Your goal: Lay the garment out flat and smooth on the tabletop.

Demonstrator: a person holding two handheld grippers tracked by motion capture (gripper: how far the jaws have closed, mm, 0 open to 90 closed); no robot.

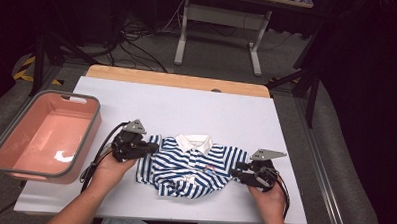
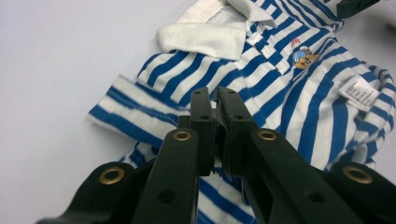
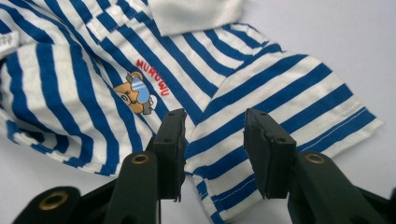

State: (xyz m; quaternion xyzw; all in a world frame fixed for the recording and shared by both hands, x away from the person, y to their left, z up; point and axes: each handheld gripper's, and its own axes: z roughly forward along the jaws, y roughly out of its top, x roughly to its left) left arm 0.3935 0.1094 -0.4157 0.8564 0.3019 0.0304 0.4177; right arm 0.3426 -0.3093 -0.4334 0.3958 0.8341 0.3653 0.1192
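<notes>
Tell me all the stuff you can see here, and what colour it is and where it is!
Polo shirt: one, blue and white stripes with a white collar and a small bear picture, lying rumpled at the near middle of the table.
Care label: one, white, on the shirt's turned-up hem.
Tub: one, pink with a grey rim, at the table's left edge.
Table: one, white top with a wooden strip along the far edge.
Desk frame: one, light grey legs, on the floor behind the table, cables beside it.
Left gripper: one, black, fingers shut, over the shirt's sleeve.
Right gripper: one, black, fingers apart, over the other sleeve.
Hands: two, each holding a gripper, at the near edge.
</notes>
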